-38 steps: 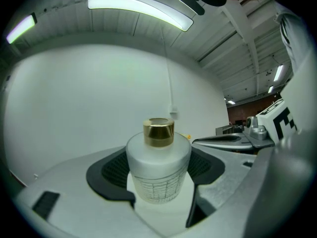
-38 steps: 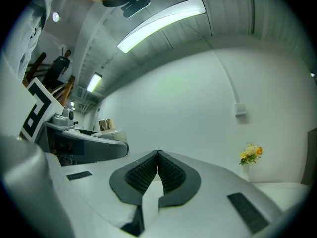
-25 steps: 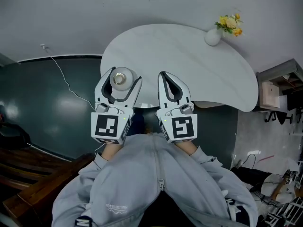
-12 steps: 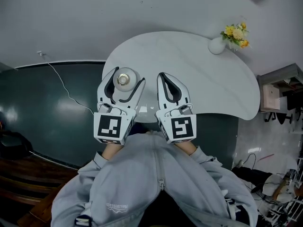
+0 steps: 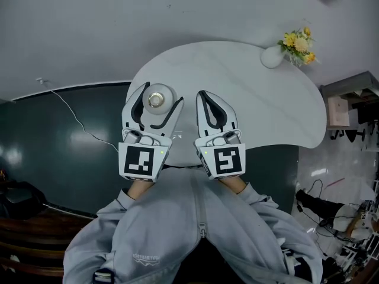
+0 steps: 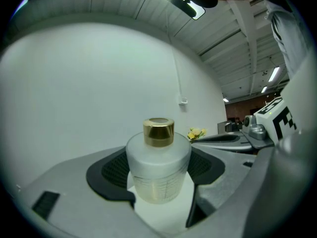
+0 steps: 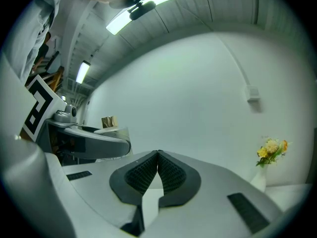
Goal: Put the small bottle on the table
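left claw (image 5: 159,94) grips the small bottle (image 6: 158,170) upright over the near left edge of the white worktop (image 5: 254,99), so the set-down seems to lie straight below it, while the right claw (image 5: 214,99) beside it is pinched together, empty.

A: Entry one, position?
B: The small bottle (image 5: 156,100) stands upright between the jaws of the left gripper (image 5: 159,95), over the near left part of the table (image 5: 237,81).
A: Entry two?
B: The right gripper (image 7: 157,153) is just beside it on the right, jaws together. The vase of flowers (image 5: 273,56) stands on the table's far right.
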`<state>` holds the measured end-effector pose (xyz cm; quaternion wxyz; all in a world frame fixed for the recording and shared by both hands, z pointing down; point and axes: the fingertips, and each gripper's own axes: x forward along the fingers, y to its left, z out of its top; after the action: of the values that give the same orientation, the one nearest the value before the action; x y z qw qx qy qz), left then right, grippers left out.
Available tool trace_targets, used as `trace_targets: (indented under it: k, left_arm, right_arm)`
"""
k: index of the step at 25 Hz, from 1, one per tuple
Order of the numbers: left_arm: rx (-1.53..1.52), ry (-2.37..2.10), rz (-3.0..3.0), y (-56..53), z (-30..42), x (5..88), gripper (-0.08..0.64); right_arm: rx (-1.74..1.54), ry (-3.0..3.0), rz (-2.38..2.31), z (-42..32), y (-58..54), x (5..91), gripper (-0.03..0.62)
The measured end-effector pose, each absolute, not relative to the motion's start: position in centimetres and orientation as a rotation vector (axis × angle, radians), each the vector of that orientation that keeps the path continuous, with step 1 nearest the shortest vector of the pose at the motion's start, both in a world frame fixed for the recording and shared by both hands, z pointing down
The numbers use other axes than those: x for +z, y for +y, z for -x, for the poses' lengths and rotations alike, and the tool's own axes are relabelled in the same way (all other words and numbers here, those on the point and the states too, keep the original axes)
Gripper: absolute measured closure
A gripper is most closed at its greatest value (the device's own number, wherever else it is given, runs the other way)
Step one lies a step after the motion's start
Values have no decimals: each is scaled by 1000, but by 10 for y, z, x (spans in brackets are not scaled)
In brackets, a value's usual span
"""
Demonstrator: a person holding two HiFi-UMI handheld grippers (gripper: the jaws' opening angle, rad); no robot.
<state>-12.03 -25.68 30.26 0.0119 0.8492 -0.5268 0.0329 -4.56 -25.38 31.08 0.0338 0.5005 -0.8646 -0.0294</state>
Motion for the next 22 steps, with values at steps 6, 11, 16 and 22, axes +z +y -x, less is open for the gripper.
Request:
trace_targets:
  k: [6,11,16,22]
  left_arm:
    - [90,-1583,-2656,-281,123,310,227]
    - [90,-1571,-2661,-300,124,315,227]
    - [81,-1577,-2654,-321,117,324,227]
    - [122,-1579,-2625,-345,110,347,227]
  right_arm:
    - [-75,-2628,-1562,52,-275,319,565]
    - [-58,-2625,-1566,54,-292,323,565]
    - [-34,-2654,-1547,54,-313,327,565]
    - [-12,-2665,-1508,48,-341,346,565]
